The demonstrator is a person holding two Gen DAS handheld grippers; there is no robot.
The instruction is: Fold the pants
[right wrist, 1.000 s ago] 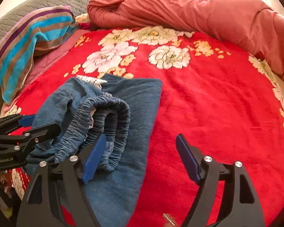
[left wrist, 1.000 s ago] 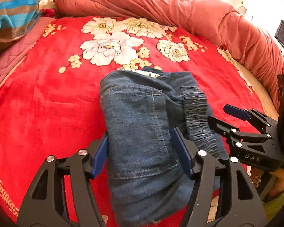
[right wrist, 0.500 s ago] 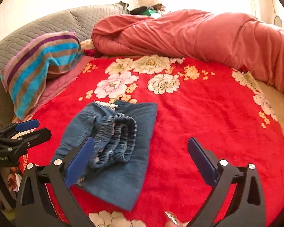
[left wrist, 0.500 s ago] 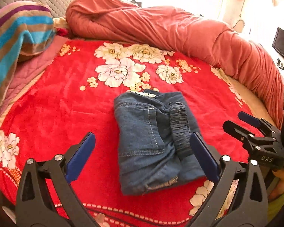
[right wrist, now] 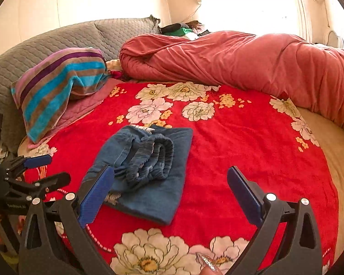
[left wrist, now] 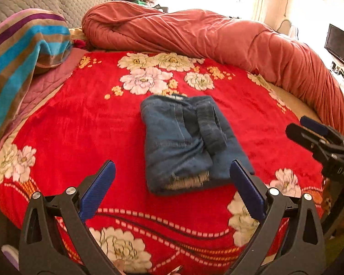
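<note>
The blue denim pants (left wrist: 185, 142) lie folded into a compact bundle on the red flowered blanket (left wrist: 80, 133); in the right wrist view the pants (right wrist: 149, 169) show the elastic waistband on top. My left gripper (left wrist: 172, 190) is open and empty, held back from the near edge of the bundle. My right gripper (right wrist: 170, 193) is open and empty, to the right of the bundle and clear of it. The right gripper also shows in the left wrist view (left wrist: 309, 130), and the left gripper in the right wrist view (right wrist: 43, 169).
A rolled salmon duvet (left wrist: 217, 36) runs along the far and right side of the bed. A striped towel (left wrist: 18, 59) and grey pillows (right wrist: 57, 39) lie at the left. A dark screen (left wrist: 341, 45) stands at the far right.
My left gripper let go of the pants and opened wide. Both grippers pulled back and up from the folded bundle, which stays on the blanket.
</note>
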